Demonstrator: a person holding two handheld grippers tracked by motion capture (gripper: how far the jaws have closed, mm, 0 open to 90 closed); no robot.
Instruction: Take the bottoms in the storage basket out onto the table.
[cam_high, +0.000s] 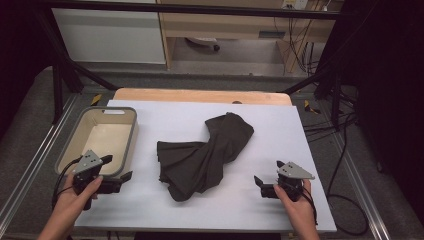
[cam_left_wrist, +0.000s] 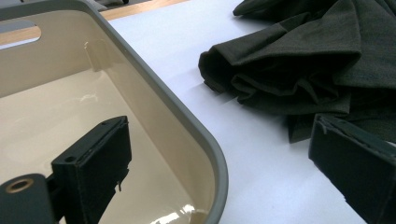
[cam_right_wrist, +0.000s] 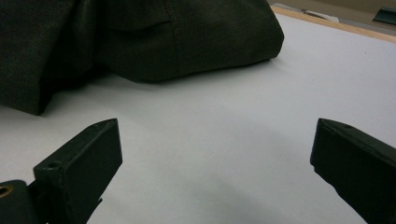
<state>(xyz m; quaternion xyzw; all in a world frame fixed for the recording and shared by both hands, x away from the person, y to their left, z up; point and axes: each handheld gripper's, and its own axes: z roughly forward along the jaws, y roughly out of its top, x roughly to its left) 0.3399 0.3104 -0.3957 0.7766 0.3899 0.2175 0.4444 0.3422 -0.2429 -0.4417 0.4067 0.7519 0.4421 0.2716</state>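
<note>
A crumpled dark grey-green cloth (cam_high: 205, 150) lies in the middle of the white table sheet (cam_high: 280, 130). My left gripper (cam_high: 116, 168) stands open at the near right corner of a beige bin (cam_high: 130, 142), one jaw over the bin's inside, the other over the sheet. The cloth (cam_left_wrist: 299, 70) shows ahead and to the right of those jaws, past the bin's grey rim (cam_left_wrist: 205, 140). My right gripper (cam_high: 267, 178) is open near the front right of the sheet, pointing left toward the cloth (cam_right_wrist: 140, 42), with nothing between its jaws.
The bin has a grey rim and a handle slot at its far end. A wooden board edge (cam_high: 200, 95) runs behind the sheet. Metal frame legs, cables and cabinets stand beyond the table.
</note>
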